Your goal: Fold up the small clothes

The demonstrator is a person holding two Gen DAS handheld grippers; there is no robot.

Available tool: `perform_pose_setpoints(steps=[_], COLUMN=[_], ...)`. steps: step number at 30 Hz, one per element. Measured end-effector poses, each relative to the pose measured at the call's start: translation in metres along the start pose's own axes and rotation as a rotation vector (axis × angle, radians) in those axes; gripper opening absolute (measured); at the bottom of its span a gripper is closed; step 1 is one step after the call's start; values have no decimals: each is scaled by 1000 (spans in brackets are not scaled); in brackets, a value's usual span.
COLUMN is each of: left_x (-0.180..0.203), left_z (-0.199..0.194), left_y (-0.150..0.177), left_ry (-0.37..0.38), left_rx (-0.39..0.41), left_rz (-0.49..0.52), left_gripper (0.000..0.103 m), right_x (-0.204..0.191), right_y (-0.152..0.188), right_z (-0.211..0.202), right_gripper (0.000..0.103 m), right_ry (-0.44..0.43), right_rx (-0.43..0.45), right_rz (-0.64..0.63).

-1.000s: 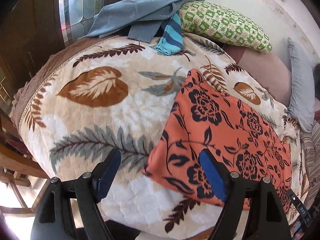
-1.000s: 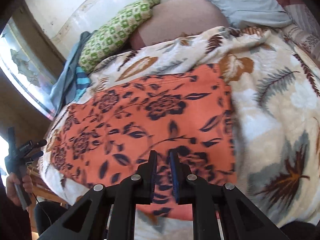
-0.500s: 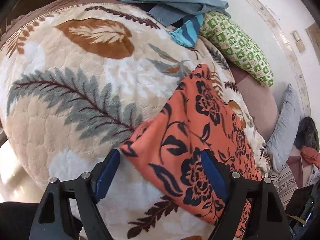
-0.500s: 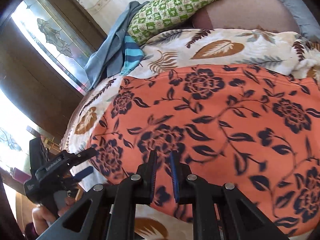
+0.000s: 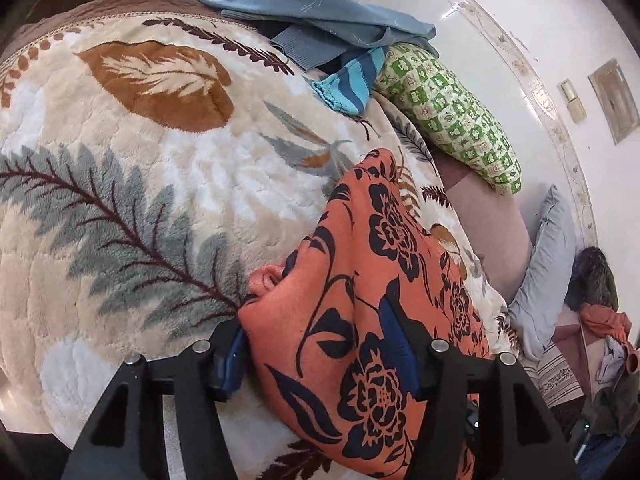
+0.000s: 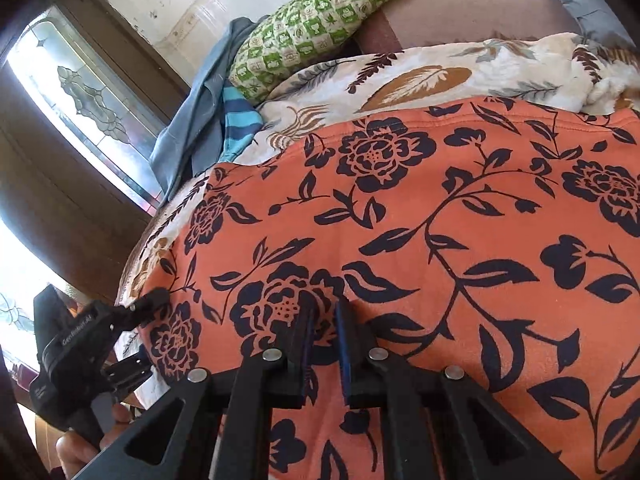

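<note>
I see no box or basket here; everything lies directly on the bed. The orange floral cloth point(image 5: 360, 320) is spread flat on the leaf-pattern blanket point(image 5: 132, 200), near the front edge of the bed. From my left camera its long axis goes away from me, toward the grey pillow point(image 5: 548, 264) at the far end; from my right camera it fills most of the picture from left to right.

My left gripper point(image 5: 316, 344) is at the near corner of the cloth. Its jaws are closing, and the corner is bunched up between the 2 blue pads; the left pad touches the fold, but I cannot tell if the right pad presses already. My right gripper point(image 6: 322, 320) has its jaws almost pressed together, with only a thin slit between the pads. It sits low over the near edge of the cloth, and I cannot tell if fabric is pinched in that slit.

To the left of the cloth the blanket is free up to the rounded bed edge. At the far corner lie a blue-grey garment point(image 5: 316, 12), a striped turquoise piece point(image 5: 352, 84) and a green checked pillow point(image 5: 452, 120), well apart from the cloth.
</note>
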State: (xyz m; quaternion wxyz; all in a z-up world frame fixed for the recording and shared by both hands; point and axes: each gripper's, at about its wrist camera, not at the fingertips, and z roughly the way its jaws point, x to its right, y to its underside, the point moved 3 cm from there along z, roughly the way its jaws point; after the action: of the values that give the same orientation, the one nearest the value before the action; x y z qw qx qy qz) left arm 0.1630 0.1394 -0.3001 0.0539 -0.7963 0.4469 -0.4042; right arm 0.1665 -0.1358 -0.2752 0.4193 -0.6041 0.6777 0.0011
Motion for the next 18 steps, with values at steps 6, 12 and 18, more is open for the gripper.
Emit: perform_pose_setpoints(steps=[6, 12, 18], left_x=[13, 66, 144], left_z=[-7, -42, -76], left_y=[0, -3, 20], left_ry=[-1, 57, 119], left_rx=[11, 54, 69], left_rz=[73, 237, 444], left_gripper=[22, 20, 20], right_x=[26, 37, 53], right_y=[2, 4, 8], right_z=[-7, -3, -8], right_gripper=[11, 1, 0], right_ry=[54, 33, -47], right_rx=[-24, -31, -43], right_rz=[56, 72, 146])
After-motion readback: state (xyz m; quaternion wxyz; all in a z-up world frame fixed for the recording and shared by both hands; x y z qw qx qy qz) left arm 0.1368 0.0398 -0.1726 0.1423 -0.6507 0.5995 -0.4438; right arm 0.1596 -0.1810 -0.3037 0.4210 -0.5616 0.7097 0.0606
